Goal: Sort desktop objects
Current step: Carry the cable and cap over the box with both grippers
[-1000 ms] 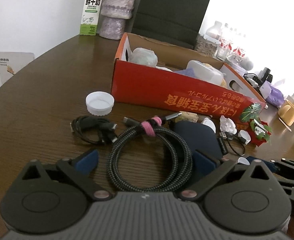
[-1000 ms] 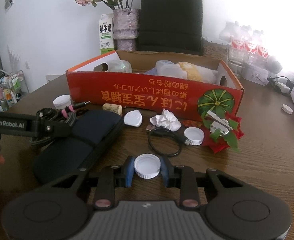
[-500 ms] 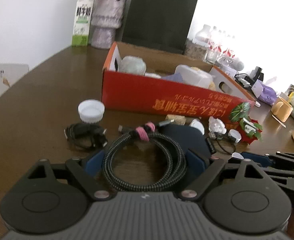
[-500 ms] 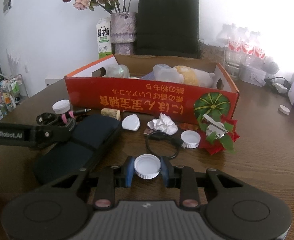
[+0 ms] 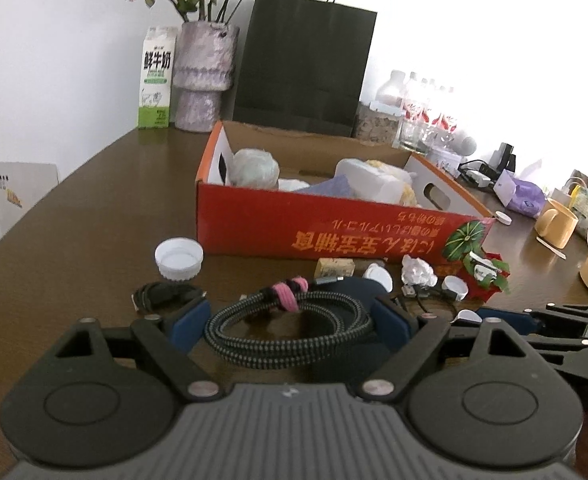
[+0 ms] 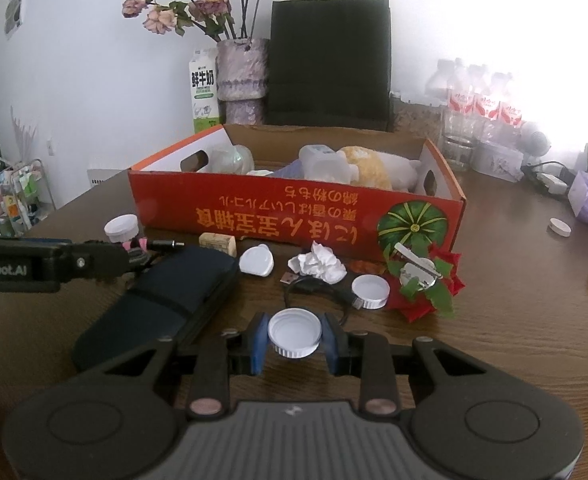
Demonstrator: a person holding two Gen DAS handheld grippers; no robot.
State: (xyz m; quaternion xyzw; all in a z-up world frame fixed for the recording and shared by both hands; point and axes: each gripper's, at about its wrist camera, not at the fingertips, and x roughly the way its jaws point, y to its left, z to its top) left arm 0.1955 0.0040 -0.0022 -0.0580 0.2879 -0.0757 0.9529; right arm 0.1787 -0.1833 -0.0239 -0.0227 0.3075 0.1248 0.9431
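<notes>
A braided black-and-grey cable coil (image 5: 254, 344) with a pink strap sits between the blue pads of my left gripper (image 5: 290, 320), and both pads touch its sides. The coil hangs partly over a dark blue pouch (image 6: 166, 292) on the brown table. My right gripper (image 6: 294, 338) is shut on a white bottle cap (image 6: 294, 330), held low over the table in front of the red cardboard box (image 6: 254, 208). In the left wrist view the right gripper's fingers (image 5: 534, 320) show at the right edge.
Before the box lie a white cap (image 5: 179, 258), a small black cable (image 5: 162, 294), a cork (image 5: 334, 268), crumpled paper (image 6: 318, 266), a white lid (image 6: 370, 290) and a red-green decoration (image 6: 422, 280). The box holds several items. A vase, milk carton, black bag and bottles stand behind.
My left jaws closed in onto the cable coil, and that gripper then rose and tilted upward with the coil staying between its pads. The right gripper kept still with the cap.
</notes>
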